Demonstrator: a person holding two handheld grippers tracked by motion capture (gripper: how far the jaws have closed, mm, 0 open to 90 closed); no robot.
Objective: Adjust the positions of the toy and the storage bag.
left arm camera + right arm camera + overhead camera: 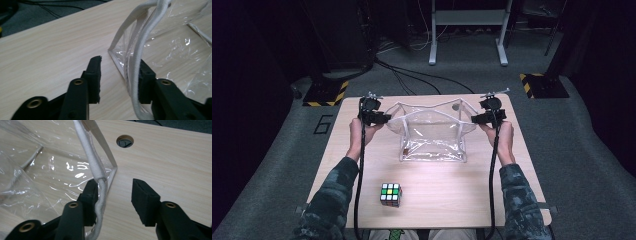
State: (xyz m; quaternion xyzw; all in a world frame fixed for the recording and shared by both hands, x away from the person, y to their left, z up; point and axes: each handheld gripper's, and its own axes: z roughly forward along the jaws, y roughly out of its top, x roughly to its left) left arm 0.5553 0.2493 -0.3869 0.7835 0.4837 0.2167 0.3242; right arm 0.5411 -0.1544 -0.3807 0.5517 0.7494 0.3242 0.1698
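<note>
Tabletop (437,175): one, light wood, with one round hole (125,141) near its far edge.
Bag (432,135): one, clear plastic with white trim, lying at the middle of the far half of the tabletop, between the two grippers, its mouth pulled wide towards the left and right edges.
Bag contents: one small dark item (404,150) shows low at its left side; too small to tell what it is.
Cords: two white ones, one at each end of the bag's mouth.
Grippers: two, one in each hand, both near the far edge.
Left gripper (120,75): jaws spread apart; the left cord (140,55) lies against the inner face of one jaw, the other jaw stands clear of it.
Right gripper (115,195): jaws spread apart; the right cord (96,172) rests against one jaw, the other well off it.
Cube (390,194): one puzzle cube, near the tabletop's near edge, left of middle, well apart from the bag.
</note>
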